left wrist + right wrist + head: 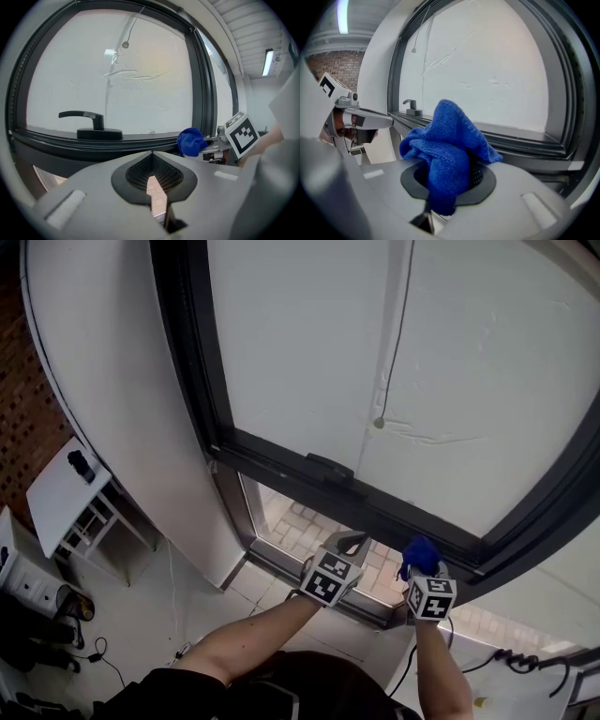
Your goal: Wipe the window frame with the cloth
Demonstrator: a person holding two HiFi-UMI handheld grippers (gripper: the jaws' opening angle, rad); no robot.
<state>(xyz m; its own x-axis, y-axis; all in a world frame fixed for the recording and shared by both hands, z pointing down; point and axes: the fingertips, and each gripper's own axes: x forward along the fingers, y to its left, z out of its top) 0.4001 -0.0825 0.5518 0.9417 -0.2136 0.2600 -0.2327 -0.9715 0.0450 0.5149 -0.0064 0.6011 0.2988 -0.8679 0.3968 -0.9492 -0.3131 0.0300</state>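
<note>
Right claw (440, 187) clamps cloth (445, 140), partly hiding window frame (525, 140).

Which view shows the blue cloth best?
Right gripper view: the blue woven cloth fills the centre, bunched and clamped in the jaws. Left gripper view shows it small at right; head view, a blue blob.

A white wall (122, 409) stands beside a brick wall (33, 418); a white shelf unit (56, 493) sits on the pale floor (178, 601) (cables (103, 657) trail nearby), and a ceiling strip light (268, 62) glows.
</note>
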